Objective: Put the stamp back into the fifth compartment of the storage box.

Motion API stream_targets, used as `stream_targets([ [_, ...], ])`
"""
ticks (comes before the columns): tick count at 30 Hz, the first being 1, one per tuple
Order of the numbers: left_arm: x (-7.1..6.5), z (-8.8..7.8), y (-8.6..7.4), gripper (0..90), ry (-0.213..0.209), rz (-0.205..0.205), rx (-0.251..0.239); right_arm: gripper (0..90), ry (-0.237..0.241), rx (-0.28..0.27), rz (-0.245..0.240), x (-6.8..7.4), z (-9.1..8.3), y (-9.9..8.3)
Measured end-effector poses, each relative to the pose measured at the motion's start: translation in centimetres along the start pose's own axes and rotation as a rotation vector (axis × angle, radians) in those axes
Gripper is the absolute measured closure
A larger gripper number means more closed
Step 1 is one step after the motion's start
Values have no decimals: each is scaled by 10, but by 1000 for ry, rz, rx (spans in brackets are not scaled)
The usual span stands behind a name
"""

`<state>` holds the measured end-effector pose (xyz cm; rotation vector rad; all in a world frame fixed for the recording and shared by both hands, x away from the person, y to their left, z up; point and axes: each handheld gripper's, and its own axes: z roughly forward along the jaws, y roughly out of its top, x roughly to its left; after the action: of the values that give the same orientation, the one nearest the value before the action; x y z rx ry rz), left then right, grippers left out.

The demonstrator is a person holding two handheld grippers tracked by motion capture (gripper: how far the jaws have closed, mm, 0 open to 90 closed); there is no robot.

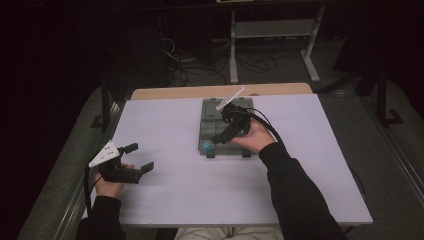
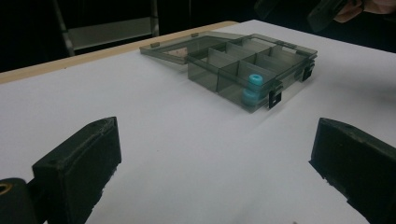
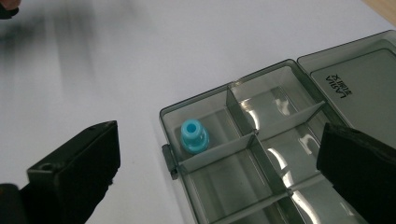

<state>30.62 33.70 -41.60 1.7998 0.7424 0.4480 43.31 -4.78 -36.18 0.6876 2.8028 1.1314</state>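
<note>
A grey see-through compartment box (image 1: 206, 131) lies with its lid folded back at the middle of the white table. A small blue plastic piece (image 1: 207, 146) stands in its near left corner compartment, also seen as the blue piece (image 2: 254, 86) and the blue piece (image 3: 193, 136). My right gripper (image 1: 226, 131) hovers over the box (image 3: 243, 149), jaws open and empty, with the blue piece below and between them. My left gripper (image 1: 140, 157) rests at the table's left side, open and empty, facing the box (image 2: 233, 70) from a distance.
The box lid (image 3: 355, 79) lies flat beyond the compartments. A wooden strip (image 1: 220, 91) runs along the table's far edge. Behind it stand a white frame (image 1: 272, 30) and cables on the floor. White tabletop (image 1: 170, 200) lies between the two grippers.
</note>
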Motion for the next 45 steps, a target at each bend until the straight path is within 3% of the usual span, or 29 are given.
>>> stream_targets([
  [5, 0, 0, 0, 15, 0, 1, 0, 0, -7, 8, 0, 2, -6, -8],
  [19, 0, 1, 0, 15, -1, 1, 2, 0, -29, -43, 27, 3, -22, -36],
  [26, -1, 1, 0, 15, 0, 0, 9, 0, -23, -64, 42, 3, -29, -45],
  [45, -1, 1, 0, 15, 4, 1, 7, 0, -67, -121, 65, 4, -45, -68],
])
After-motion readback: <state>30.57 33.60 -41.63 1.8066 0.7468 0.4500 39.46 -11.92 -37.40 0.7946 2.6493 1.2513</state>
